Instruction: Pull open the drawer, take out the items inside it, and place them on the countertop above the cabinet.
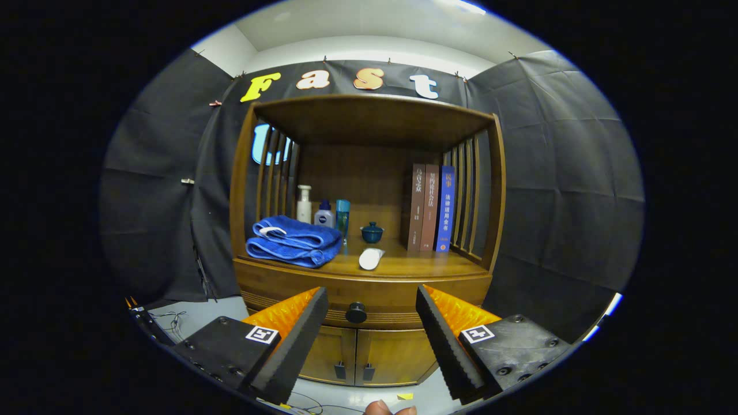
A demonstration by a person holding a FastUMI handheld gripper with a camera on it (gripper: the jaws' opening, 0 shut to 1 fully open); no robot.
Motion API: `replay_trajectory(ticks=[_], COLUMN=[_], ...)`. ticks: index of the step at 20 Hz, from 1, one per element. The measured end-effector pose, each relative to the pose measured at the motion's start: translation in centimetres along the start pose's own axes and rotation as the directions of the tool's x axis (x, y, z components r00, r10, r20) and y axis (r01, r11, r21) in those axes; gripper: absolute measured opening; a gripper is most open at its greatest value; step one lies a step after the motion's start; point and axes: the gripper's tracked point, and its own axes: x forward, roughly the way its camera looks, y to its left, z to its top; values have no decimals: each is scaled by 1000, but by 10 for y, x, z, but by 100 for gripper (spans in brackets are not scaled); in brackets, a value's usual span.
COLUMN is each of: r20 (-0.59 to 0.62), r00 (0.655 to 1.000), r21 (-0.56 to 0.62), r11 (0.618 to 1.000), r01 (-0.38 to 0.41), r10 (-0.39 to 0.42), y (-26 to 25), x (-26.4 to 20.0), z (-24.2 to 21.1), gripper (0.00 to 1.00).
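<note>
The tool (372,323) hung spread wide, squared to the drawer's knob (356,313), apparently lined up for gripping it; the drawer (369,294) sat shut beneath the surface (415,266).

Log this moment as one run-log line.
gripper: open, holding nothing | drawer: shut | knob: between fingers, ahead | countertop: towel, bottles, lidded cup, books

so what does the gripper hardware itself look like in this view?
The handheld two-finger gripper has two wedge-shaped jaws with finely ribbed inner faces. Each sits on a dark block with visible screws and a square black-and-white fiducial marker on top. Jaws stand open, empty. Fingertips of the person's hand show below; no sleeve visible.
</note>
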Motion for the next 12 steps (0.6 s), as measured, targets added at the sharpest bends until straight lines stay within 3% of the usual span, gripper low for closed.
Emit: replay_trajectory(ticks=[6, 12], r20=[85, 58], r00=[996, 998], r21=[29, 85], r11=[999, 996], r01=[-22, -32], r10=[20, 27], y=[0, -2], x=[-81, -127], z=[78, 110], gripper=[99, 99])
